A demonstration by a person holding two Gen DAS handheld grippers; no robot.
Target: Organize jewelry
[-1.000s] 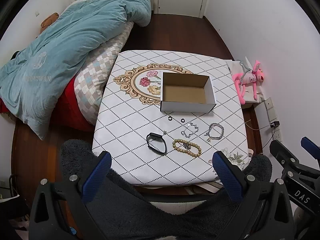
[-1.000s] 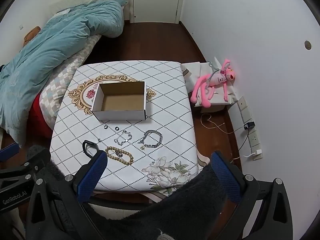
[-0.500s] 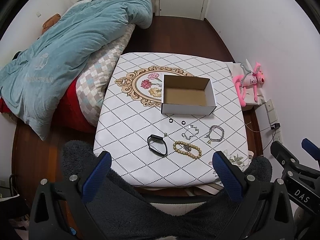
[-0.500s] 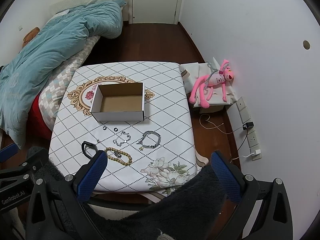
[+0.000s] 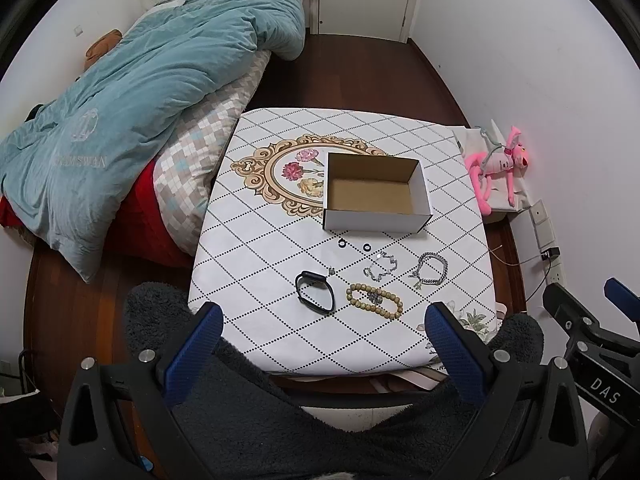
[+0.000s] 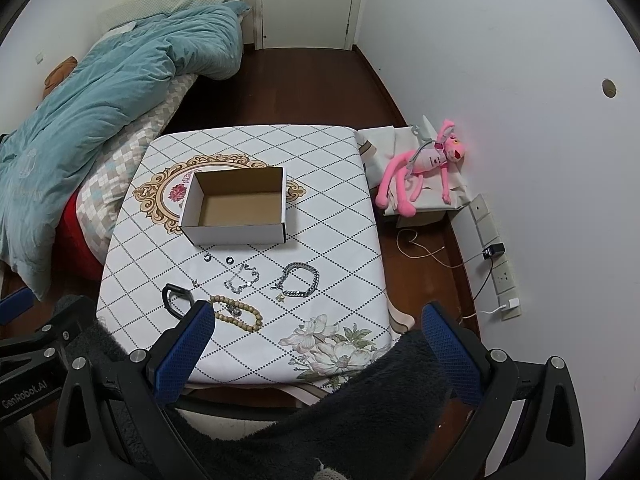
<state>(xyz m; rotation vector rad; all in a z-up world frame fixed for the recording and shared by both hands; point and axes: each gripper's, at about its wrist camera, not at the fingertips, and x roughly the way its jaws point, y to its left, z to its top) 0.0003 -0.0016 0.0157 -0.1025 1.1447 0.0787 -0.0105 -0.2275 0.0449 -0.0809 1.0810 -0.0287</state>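
Silver chain bracelets lie before the empty white cardboard box, awaiting sorting, both grippers' jaws apart, holding nothing.

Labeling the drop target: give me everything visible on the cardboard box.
The box is a small rectangular carton, white outside and plain brown cardboard inside. It has no lid and its top is open; nothing shows inside. It sits upright and flat on the table, partly covering the flower medallion printed on the cloth. Two small dark rings lie just in front of its near wall, apart from it. Neither gripper touches it.
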